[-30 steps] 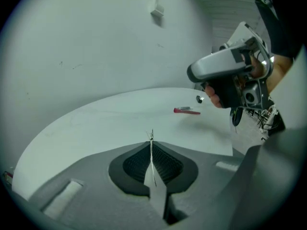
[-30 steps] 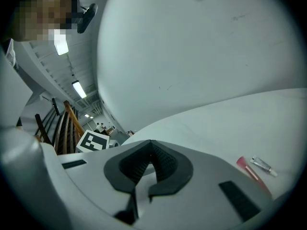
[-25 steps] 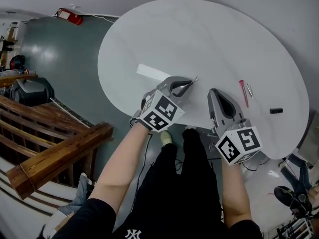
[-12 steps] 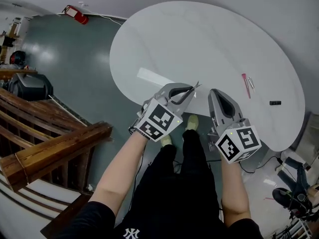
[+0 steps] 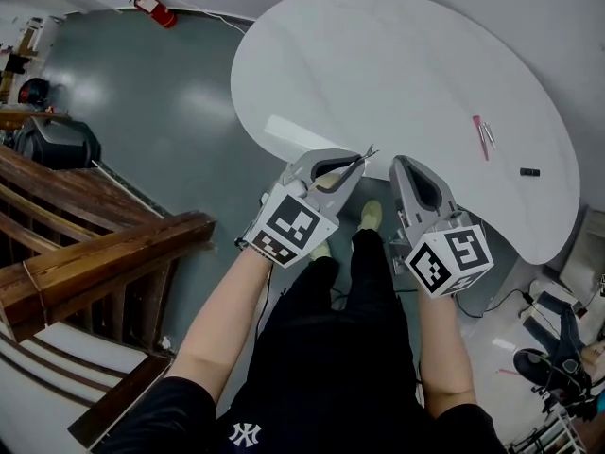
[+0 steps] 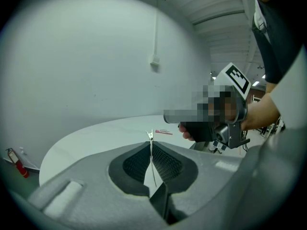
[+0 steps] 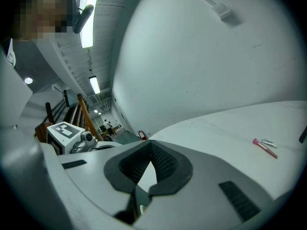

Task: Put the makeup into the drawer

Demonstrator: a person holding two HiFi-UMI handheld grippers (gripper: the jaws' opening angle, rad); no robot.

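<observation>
**Left claw pinches a thin clip; pink tube lies out on the table**

The left gripper [image 5: 354, 163] is clamped on a thin metal clip [image 6: 151, 139]. The clip stands on edge between the ribbed black pads, and its toothed tip pokes out just past the jaw tips. The right gripper [image 5: 405, 165] has its jaws pressed together with nothing between them, as the right gripper view [image 7: 150, 146] shows. Both grippers are held side by side, close together, at the near edge of the white oval table [image 5: 397, 64].

A pink tube [image 5: 481, 129] lies flat on the tabletop, ahead of the right gripper and off to its right, well apart from both grippers. Just beside the tube lies a slim silvery stick [image 5: 490, 138], almost parallel to it; whether the two touch cannot be told. Farther right on the table, near its edge, is a small black object [image 5: 529, 172], too small to identify.

The cube on each gripper carries black-and-white square markers. The person's black shirt bears a white emblem of interlocked letters [image 5: 244, 433], which seem to read N and Y. No print can be read on the tube or the stick.

A red fire extinguisher [image 5: 156, 9] lies on the grey floor beyond the table. A wooden railing [image 5: 95, 253] runs along the left.
</observation>
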